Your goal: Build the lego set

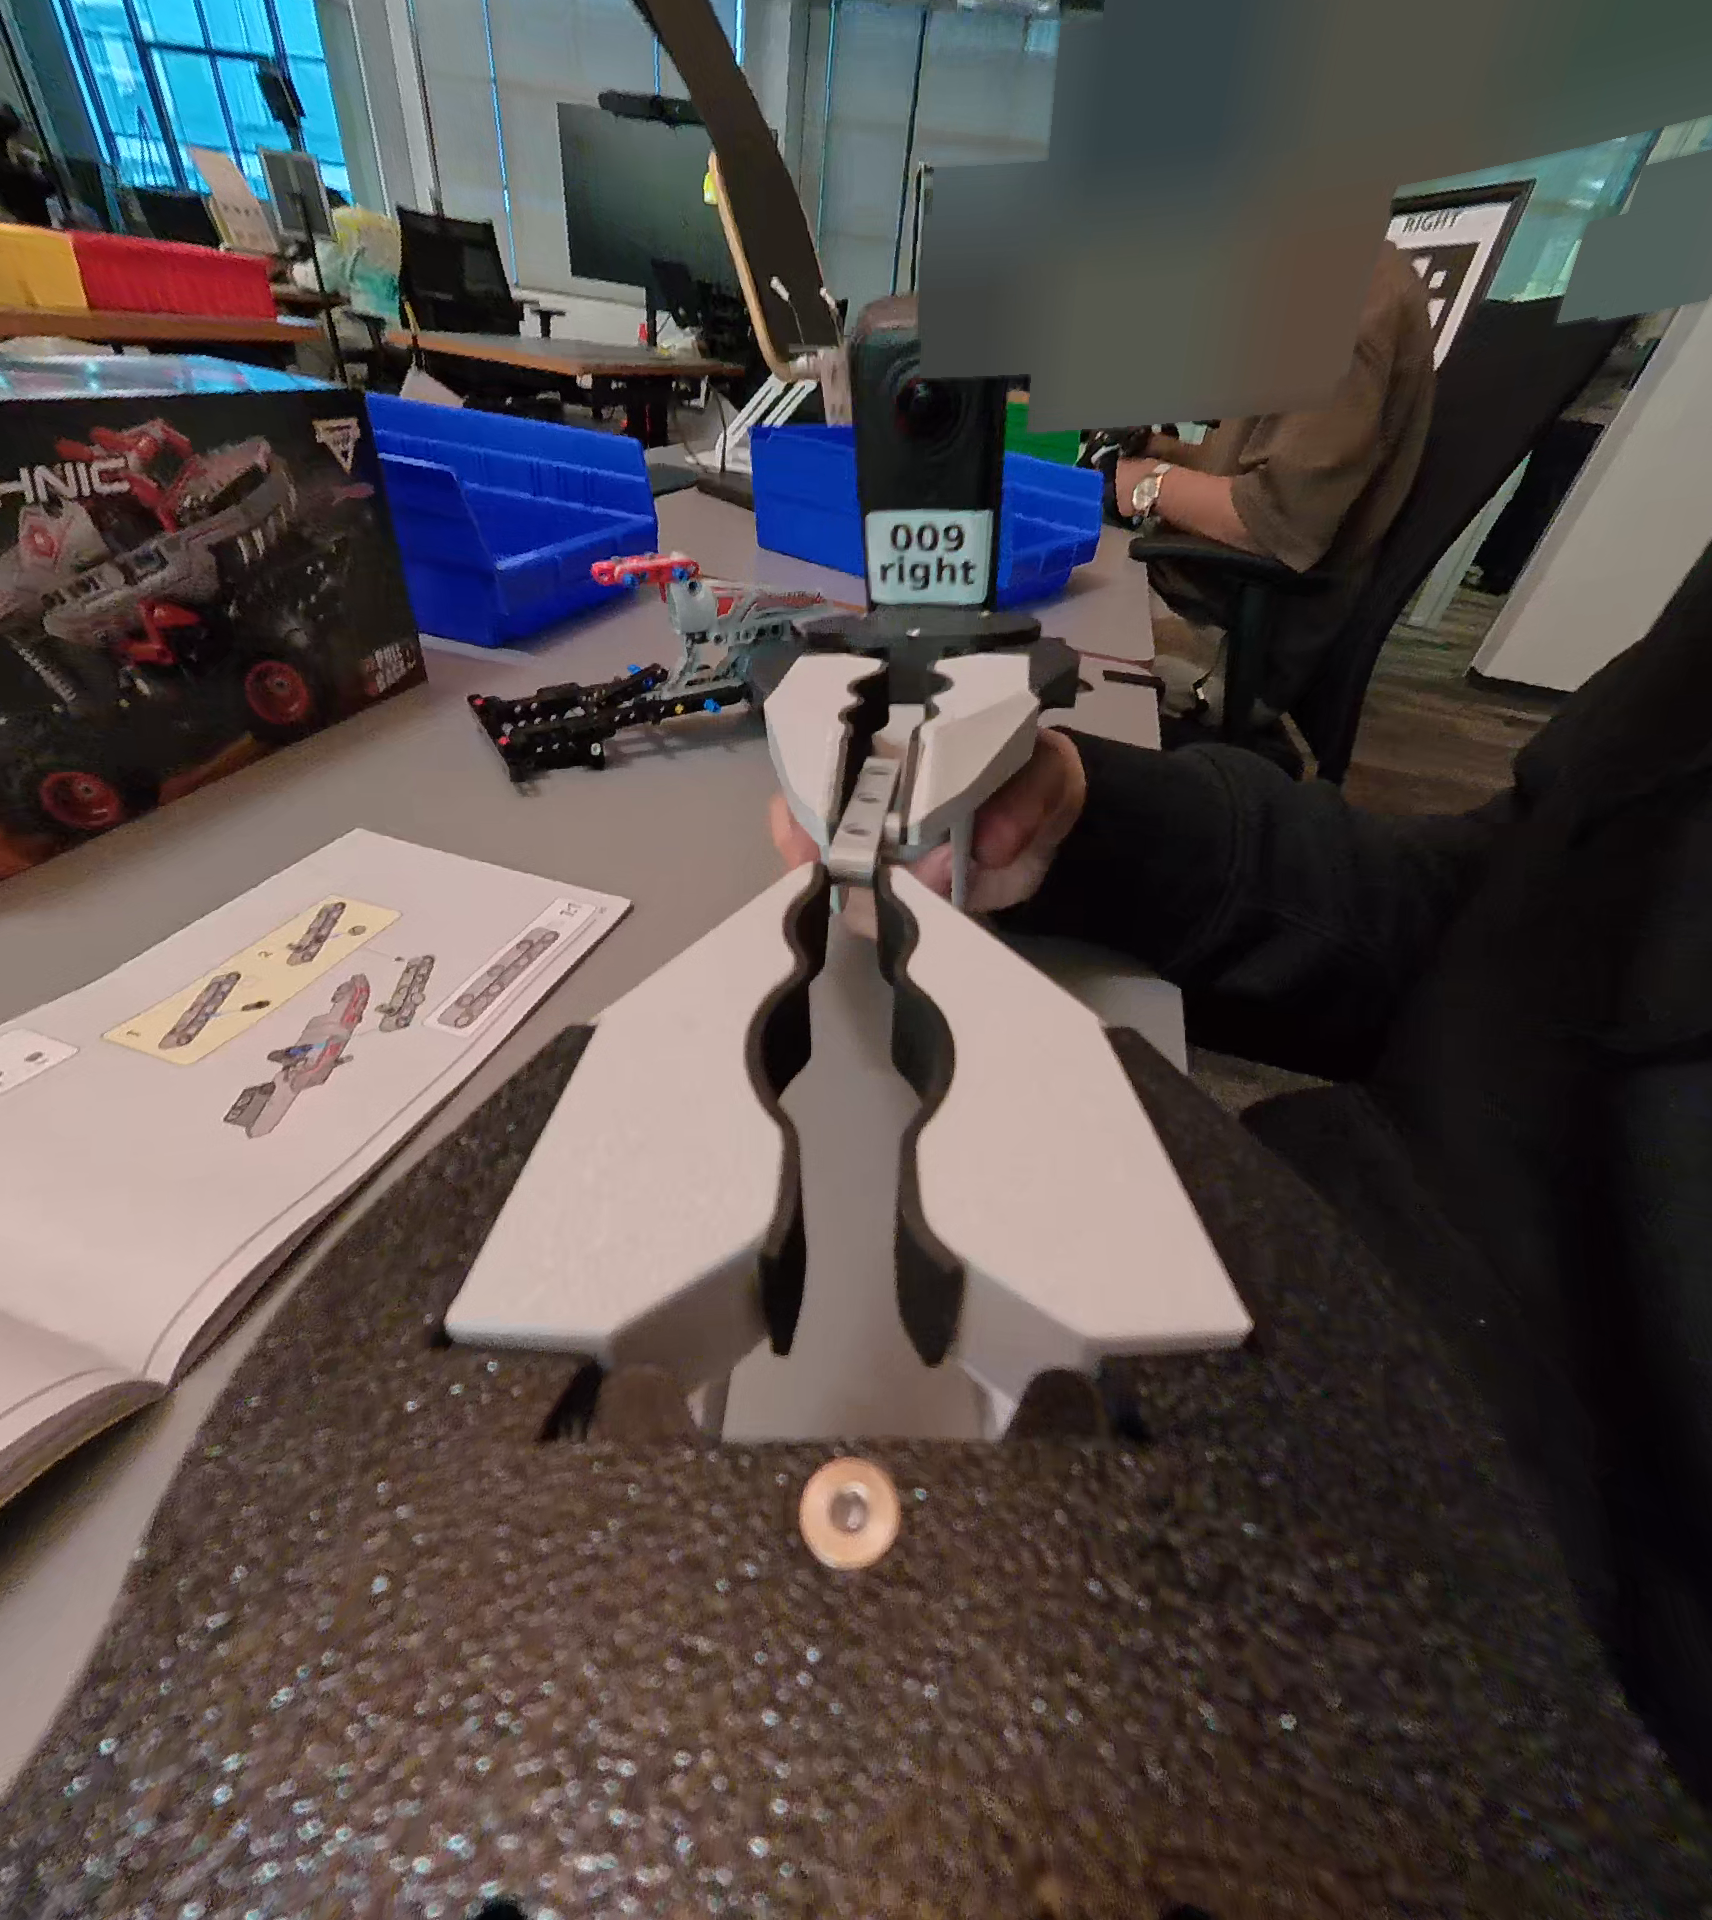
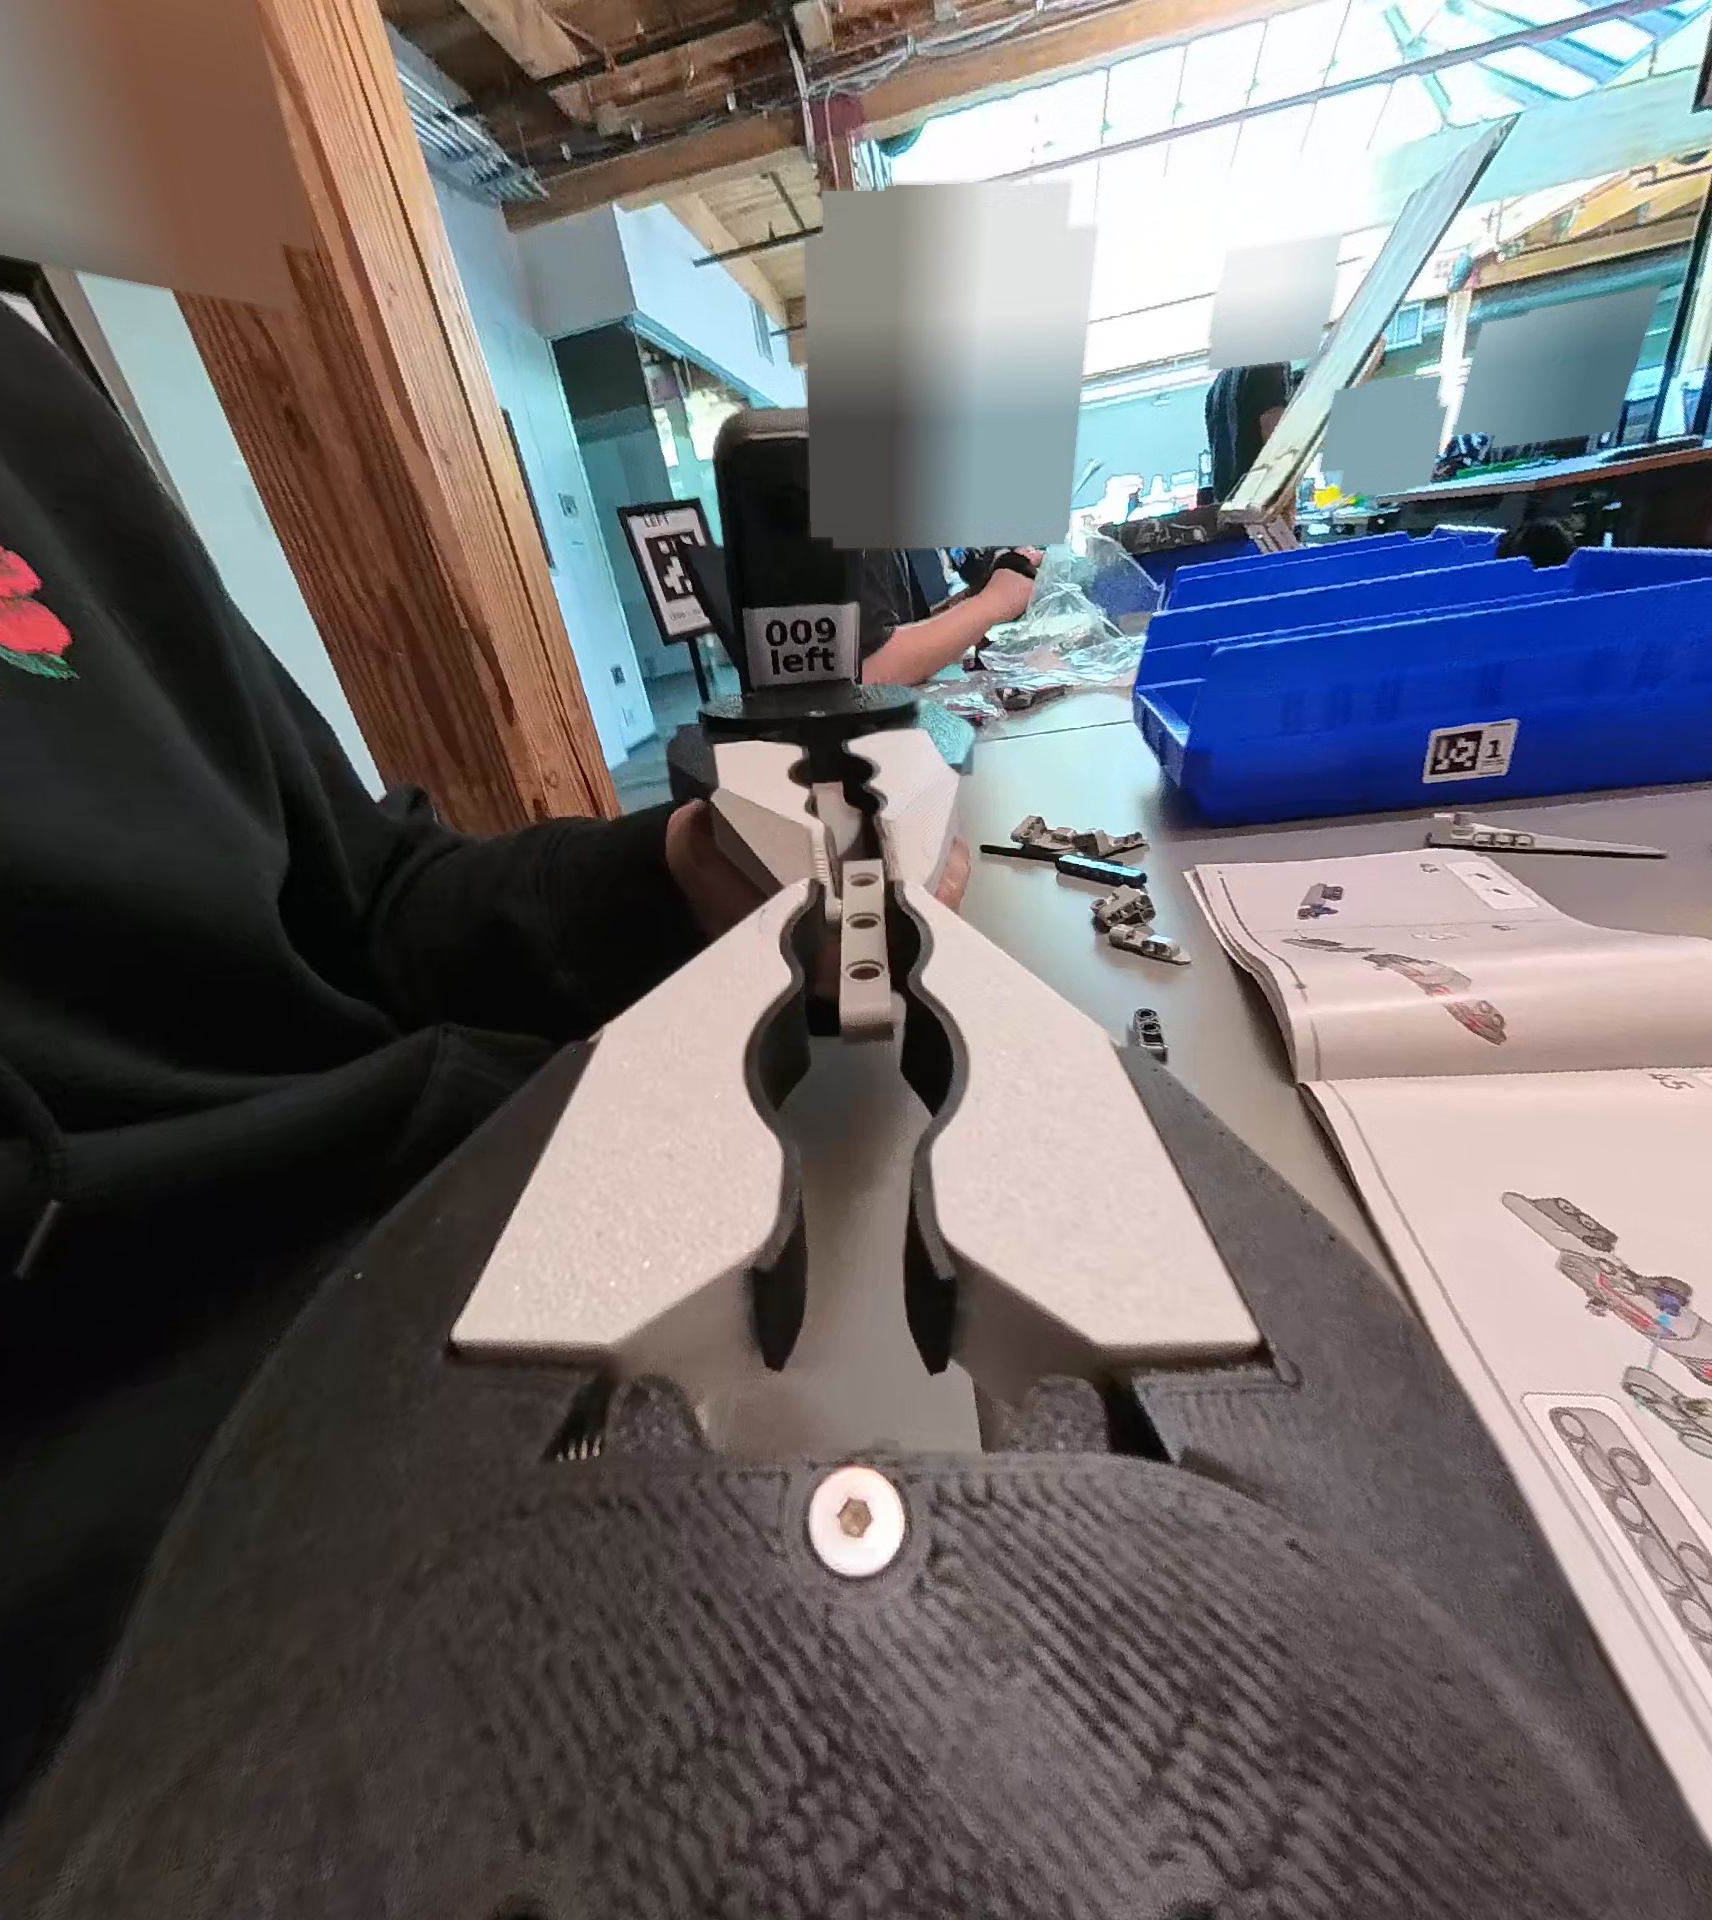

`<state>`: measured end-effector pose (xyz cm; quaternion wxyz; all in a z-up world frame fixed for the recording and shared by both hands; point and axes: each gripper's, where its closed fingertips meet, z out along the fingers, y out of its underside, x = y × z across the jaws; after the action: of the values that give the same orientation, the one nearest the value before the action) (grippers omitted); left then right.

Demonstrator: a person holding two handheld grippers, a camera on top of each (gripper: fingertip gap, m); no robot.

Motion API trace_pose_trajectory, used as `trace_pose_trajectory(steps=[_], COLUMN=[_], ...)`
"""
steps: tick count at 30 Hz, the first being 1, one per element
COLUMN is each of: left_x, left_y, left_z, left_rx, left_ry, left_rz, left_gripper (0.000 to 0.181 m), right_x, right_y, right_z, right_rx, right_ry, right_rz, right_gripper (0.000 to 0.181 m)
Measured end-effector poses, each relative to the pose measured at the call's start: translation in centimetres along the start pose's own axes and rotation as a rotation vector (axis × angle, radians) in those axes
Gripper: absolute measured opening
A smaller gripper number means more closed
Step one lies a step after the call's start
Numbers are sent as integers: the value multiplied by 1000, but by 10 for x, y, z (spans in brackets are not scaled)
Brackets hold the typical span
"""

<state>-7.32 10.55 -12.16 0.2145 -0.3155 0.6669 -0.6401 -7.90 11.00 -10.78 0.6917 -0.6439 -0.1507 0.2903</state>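
The grey worktop point(image 1: 540, 821) carries the set's box point(image 1: 135, 613) at upper left of the left wrist view, the open instruction booklet point(image 1: 239, 1091) at left, and the partly built chassis point(image 1: 623, 696) above centre. At mid-frame the two grippers meet nose to nose. The right gripper point(image 2: 852, 935) has its jaws closed on a light grey beam point(image 2: 862, 951). The left gripper point(image 1: 847, 883) pinches a small part at its tips, too hidden to name. Best keep both pieces aligned and press straight, without twisting.
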Motion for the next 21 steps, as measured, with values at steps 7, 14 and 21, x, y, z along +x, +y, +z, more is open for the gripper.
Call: trace_pose_trajectory(steps=[7,14,21], left_x=[-66,-83,-87], left_y=[-9,65,101], left_z=[-80,-129,-104], left_rx=[-161,-587,-658], left_ry=[-393,-423,-315], left_rz=[88,1,-188], left_gripper=[14,12,15], right_x=[22,15,6], right_y=[-19,-20,-16], right_z=[-29,-28,-22], right_rx=[132,145,112], right_ry=[136,77,23], right_rz=[-28,-3,-9], right_gripper=[10,10,10])
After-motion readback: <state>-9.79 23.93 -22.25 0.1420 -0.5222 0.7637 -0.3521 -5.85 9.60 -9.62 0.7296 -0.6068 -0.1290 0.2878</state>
